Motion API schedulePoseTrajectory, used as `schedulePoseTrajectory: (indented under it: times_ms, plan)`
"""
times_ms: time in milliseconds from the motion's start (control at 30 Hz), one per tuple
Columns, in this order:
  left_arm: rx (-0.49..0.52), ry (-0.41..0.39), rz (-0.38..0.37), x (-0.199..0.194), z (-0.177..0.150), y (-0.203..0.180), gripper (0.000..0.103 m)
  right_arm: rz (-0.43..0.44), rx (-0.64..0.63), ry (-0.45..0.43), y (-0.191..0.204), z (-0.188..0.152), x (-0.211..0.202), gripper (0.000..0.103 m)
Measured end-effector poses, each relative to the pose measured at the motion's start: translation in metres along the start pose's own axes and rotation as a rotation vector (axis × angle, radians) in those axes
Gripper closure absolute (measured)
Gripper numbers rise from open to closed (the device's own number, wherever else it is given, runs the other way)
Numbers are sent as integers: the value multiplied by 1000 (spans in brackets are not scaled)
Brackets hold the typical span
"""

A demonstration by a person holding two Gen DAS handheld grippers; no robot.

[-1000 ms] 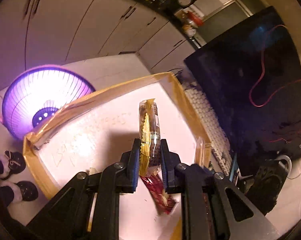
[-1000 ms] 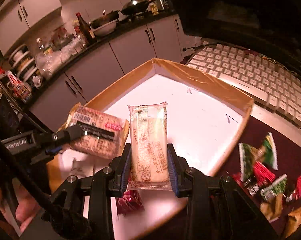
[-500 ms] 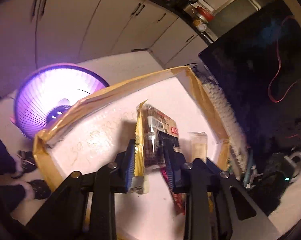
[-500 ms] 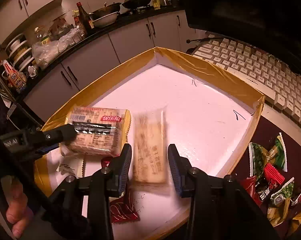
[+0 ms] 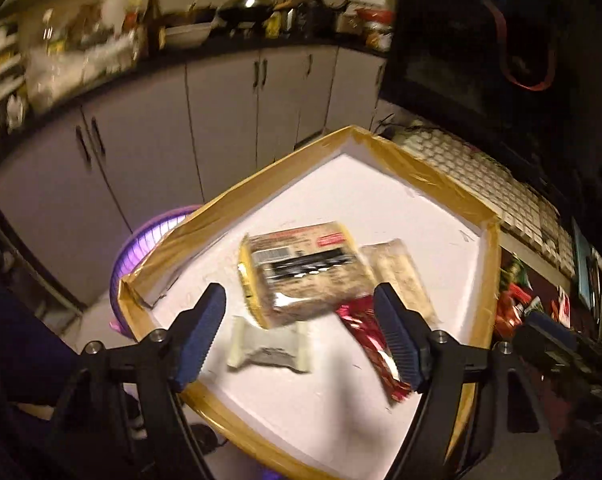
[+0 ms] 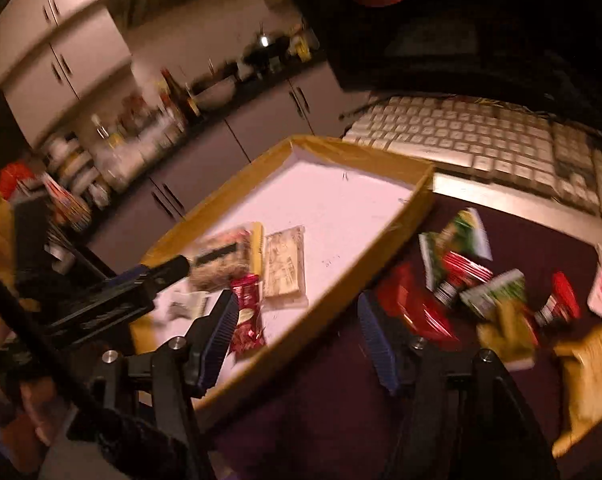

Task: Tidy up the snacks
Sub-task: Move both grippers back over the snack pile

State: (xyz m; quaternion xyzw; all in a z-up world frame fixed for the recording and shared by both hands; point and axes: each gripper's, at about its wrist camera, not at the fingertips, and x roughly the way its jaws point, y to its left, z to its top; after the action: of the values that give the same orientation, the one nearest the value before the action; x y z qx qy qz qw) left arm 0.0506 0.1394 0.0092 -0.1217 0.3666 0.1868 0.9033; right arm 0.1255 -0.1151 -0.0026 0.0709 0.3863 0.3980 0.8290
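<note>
Snacks sit in two groups: four in the tray (image 5: 417,168), more loose on the dark mat (image 6: 501,420) w/ the keyboard (image 6: 481,140) behind. Inside the tray: brown cracker pack (image 5: 305,276) w/ yellow edge, blurred, maybe not fully settled; pale flat packet (image 5: 401,276) just beside it on its right; red wrapper (image 5: 371,340) near the front rim; small white packet (image 5: 269,346) near the front left. Left gripper (image 5: 301,336) is spread wide, nothing between its pads, above the tray's front part. Right gripper (image 6: 301,344) also wide apart and holding nothing, over the tray's right rim. Loose pile (image 6: 481,280) on the mat: green, red, yellow bags, blurred.
</note>
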Motion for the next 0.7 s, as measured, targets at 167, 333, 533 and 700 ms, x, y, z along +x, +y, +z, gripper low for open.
schedulePoseTrajectory:
  times_ms: [167,333,533,700]
  plan:
    - [90,-77,-44,-30,-8,-35,23,-11,58,-85,-29,-15,-45,38]
    - [185,-82,-124,-43,-16,-76,22,-64,159,-131,-69,-30,-72,38]
    - [269,-63,-163,-46,-33,-114,22,-106,202,-132,-88,-42,-83,38]
    - [313,-47,-172,-45,-43,-134,22,-135,207,-134,-95,-51,-91,38]
